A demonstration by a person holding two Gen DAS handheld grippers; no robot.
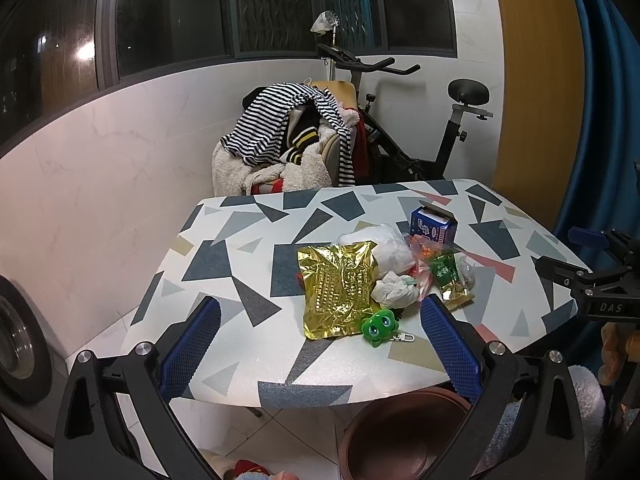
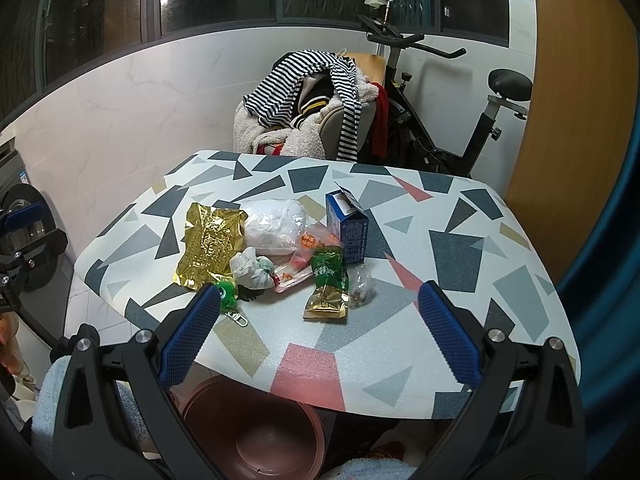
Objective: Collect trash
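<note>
Trash pile (image 2: 280, 248) on table (image 2: 460, 264); both jaws spread, empty

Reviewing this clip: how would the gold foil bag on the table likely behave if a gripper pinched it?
The gold foil bag lies flat and heavily creased, so it looks empty: probably very light and floppy, drooping from one pinched edge. Its shiny film may slip between pads. Being flat on the table, an edge may be hard to catch.

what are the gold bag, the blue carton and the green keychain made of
Gold bag: likely metallised foil film, shiny and crinkled.
Blue carton: printed paperboard, matte, with folded flaps open on top.
Green keychain: seemingly glossy moulded plastic, with a metal clip.
</note>
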